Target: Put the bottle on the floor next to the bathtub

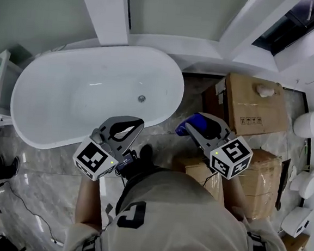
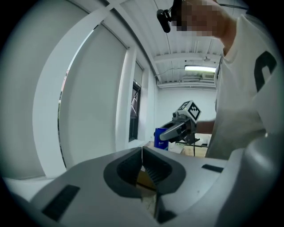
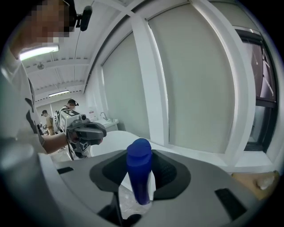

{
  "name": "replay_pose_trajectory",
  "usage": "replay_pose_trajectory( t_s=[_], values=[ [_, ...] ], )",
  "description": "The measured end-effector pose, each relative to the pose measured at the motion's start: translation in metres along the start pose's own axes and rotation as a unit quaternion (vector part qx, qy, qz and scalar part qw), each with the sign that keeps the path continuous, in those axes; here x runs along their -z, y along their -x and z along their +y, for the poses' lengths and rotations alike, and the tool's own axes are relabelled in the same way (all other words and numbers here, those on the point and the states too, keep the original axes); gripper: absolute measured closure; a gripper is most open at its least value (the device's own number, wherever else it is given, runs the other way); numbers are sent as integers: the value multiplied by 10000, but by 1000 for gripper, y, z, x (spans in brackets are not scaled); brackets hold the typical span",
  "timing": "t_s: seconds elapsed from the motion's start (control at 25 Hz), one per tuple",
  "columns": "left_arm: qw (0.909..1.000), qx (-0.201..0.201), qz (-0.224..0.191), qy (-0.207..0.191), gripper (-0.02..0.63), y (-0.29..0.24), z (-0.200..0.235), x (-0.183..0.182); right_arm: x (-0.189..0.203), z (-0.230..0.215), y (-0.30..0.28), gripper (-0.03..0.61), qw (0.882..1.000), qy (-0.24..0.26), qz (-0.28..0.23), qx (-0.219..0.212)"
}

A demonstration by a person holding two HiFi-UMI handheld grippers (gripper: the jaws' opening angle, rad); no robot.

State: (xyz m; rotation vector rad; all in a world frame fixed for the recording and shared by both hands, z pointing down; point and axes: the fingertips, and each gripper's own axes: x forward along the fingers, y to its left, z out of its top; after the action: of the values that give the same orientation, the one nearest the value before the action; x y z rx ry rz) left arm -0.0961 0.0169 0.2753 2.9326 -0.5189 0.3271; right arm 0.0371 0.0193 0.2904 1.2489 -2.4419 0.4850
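The person's shirt (image 1: pixel 181 217), nearest, bears a dark C-like mark. The left gripper (image 1: pixel 135 123) has its fingers (image 2: pixel 120 170) pressed together on nothing, likely kept spare. The right gripper (image 1: pixel 188 128) clamps the blue bottle (image 3: pixel 139 173) upright above the floor (image 1: pixel 195 93) beside the bathtub (image 1: pixel 66 98), ready for setting down; its label is unreadable.

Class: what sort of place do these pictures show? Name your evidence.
Probably a bathroom showroom or storeroom: a freestanding white bathtub on a marbled floor, cardboard boxes beside it, several white fixtures along the right wall.
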Motion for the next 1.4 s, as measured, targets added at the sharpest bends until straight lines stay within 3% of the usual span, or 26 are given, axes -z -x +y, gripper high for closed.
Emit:
replay_pose_trajectory(
  t_s=[0.2,0.4,0.6,0.72,1.0,1.12,1.4],
  values=[
    [9998,150,-33,-122,555,-11,30,-7,-26,-14,-29,417,9998,201,41,88],
    [9990,55,-418,-168,555,-24,51,-29,-38,-36,-44,417,9998,38,137,129],
    [9974,-78,-356,-629,555,-49,66,-42,-48,-69,-57,417,9997,-32,197,123],
    [9980,-177,-396,-450,555,-61,81,-46,-54,-88,-62,417,9996,123,200,137],
    [9952,-956,-116,-189,555,-133,133,-56,-54,-174,-72,417,9998,42,84,184],
    [9954,-947,-126,-78,555,-169,146,-67,-50,-221,-78,417,9994,-126,69,311],
    [9924,-1150,424,58,555,-244,174,-58,-36,-302,-109,417,9986,-506,178,-1]
  ],
)
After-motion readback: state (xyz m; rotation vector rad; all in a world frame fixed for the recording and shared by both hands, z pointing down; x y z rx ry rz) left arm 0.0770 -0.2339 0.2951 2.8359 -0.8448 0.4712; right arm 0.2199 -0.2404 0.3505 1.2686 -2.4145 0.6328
